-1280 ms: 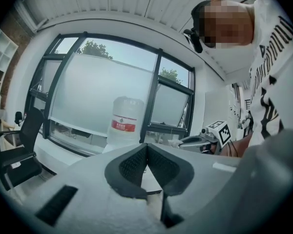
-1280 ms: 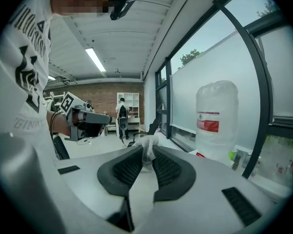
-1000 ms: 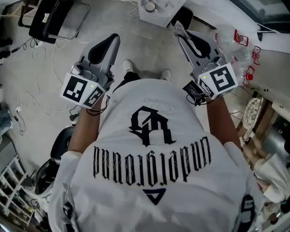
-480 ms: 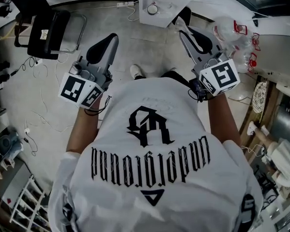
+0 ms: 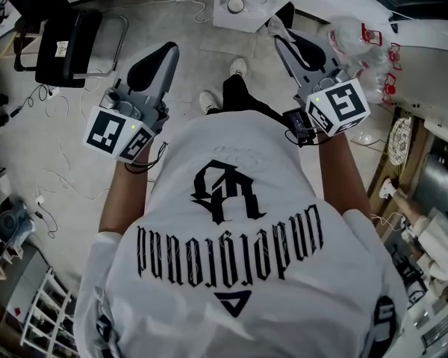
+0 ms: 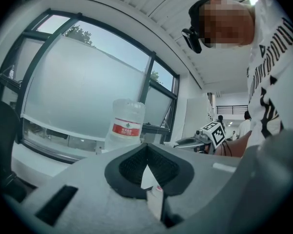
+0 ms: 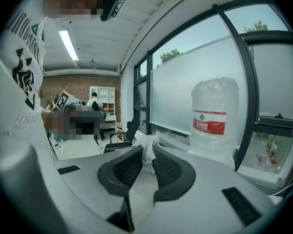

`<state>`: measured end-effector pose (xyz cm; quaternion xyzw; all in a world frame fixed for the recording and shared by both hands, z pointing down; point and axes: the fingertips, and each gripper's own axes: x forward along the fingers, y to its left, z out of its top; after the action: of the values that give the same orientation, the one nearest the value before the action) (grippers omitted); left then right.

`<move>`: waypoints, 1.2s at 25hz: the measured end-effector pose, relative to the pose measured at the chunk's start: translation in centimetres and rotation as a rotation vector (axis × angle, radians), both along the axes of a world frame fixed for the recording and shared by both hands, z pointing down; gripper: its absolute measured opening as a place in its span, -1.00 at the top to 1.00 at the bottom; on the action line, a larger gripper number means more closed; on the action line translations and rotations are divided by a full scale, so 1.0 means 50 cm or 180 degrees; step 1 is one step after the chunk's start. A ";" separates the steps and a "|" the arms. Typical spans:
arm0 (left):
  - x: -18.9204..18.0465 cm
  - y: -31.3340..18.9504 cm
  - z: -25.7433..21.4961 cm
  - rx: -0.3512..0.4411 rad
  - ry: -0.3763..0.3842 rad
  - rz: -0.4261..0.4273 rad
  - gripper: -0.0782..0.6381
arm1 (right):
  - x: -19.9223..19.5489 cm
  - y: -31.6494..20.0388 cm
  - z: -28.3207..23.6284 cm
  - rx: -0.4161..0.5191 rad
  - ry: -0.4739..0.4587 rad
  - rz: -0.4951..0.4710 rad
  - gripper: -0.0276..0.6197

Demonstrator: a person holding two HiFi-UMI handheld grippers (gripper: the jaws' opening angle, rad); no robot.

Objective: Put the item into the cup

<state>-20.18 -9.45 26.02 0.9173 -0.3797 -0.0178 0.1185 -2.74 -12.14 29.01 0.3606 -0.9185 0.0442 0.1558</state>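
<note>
I hold both grippers out in front of my chest, above the floor. My right gripper (image 5: 278,39) is shut on a crumpled white scrap (image 5: 274,27) that pokes out past the jaw tips; in the right gripper view the scrap (image 7: 148,148) sits pinched between the black pads of that gripper (image 7: 143,156). My left gripper (image 5: 166,49) has its pads pressed together with nothing seen between them, as the left gripper view also shows for this gripper (image 6: 146,152). A small round cup-like thing (image 5: 235,5) rests on a white surface (image 5: 257,13) ahead.
A black chair (image 5: 60,32) stands at the far left with cables on the floor. Clear plastic with red parts (image 5: 362,47) lies on the right. Large water bottles stand by the windows (image 6: 126,125) (image 7: 214,121). Other people stand far off in the room.
The person has stepped forward: the floor and chair slid in the head view and one leg now reaches ahead. Both grippers keep their pose and hold.
</note>
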 end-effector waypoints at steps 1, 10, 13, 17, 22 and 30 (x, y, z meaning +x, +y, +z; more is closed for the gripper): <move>-0.004 -0.002 0.004 -0.0012 -0.0009 -0.0017 0.74 | -0.006 -0.004 0.007 -0.0015 -0.0002 -0.0027 0.71; -0.020 -0.046 0.041 -0.0112 -0.0139 -0.0141 0.74 | -0.034 -0.057 0.055 -0.0150 0.0032 -0.0172 0.71; -0.011 -0.070 0.058 -0.0176 -0.0154 -0.0185 0.74 | -0.029 -0.081 0.073 -0.0211 0.0051 -0.0211 0.71; 0.006 -0.110 0.080 -0.0256 -0.0174 -0.0185 0.74 | -0.019 -0.119 0.096 -0.0311 0.0065 -0.0232 0.71; 0.042 -0.164 0.099 -0.0365 -0.0130 -0.0168 0.74 | 0.001 -0.171 0.122 -0.0440 0.0042 -0.0268 0.71; 0.086 -0.240 0.141 -0.0500 -0.0173 -0.0119 0.74 | 0.020 -0.240 0.172 -0.0649 0.0070 -0.0352 0.71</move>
<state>-15.89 -21.46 33.07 0.8981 -0.4001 0.0347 0.1793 -1.76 -24.15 37.62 0.2922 -0.9260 0.1249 0.2039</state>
